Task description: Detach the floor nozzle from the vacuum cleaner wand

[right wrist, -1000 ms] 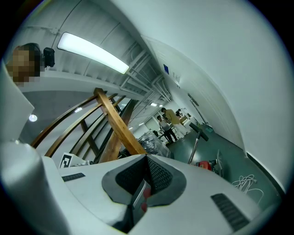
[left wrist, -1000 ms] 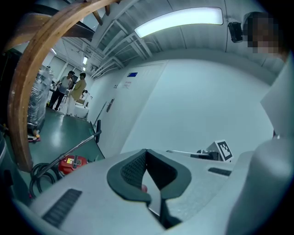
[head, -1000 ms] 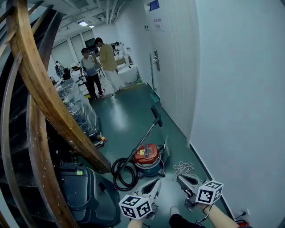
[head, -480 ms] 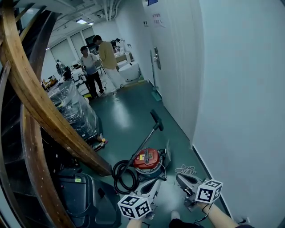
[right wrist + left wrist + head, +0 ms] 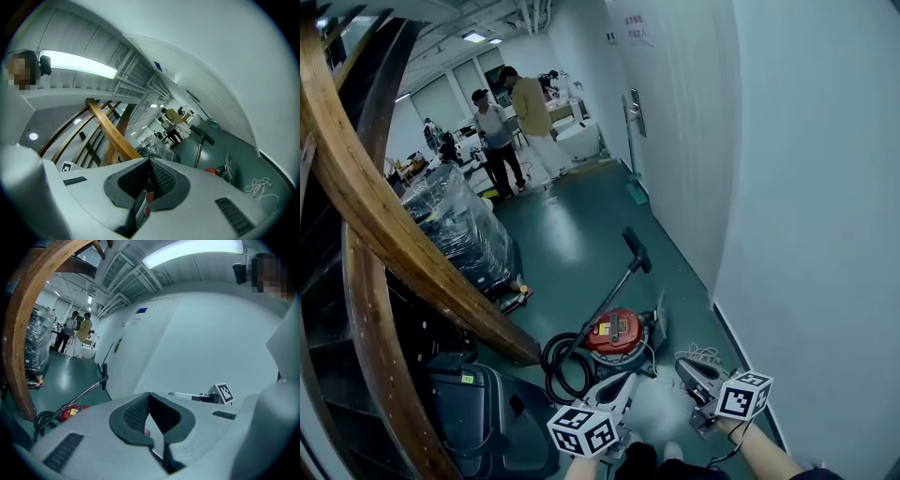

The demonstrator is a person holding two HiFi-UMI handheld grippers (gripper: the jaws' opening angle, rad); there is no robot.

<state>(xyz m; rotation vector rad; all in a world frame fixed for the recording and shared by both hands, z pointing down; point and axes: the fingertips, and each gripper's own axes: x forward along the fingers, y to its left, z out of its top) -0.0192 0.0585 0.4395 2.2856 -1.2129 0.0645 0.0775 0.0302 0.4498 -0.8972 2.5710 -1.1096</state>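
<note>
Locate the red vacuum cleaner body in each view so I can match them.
Head view: red vacuum body, lower centre.
Left gripper view: red vacuum body, lower left.
Right gripper view: red vacuum body, right of centre.
Shared landmark: the black floor nozzle raised on the wand.

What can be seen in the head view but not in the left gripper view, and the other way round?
Only the head view: the white cord beside the vacuum. Only the left gripper view: the long ceiling lamp overhead. Both: the red vacuum cleaner, its wand with the floor nozzle attached, and two people.
</note>
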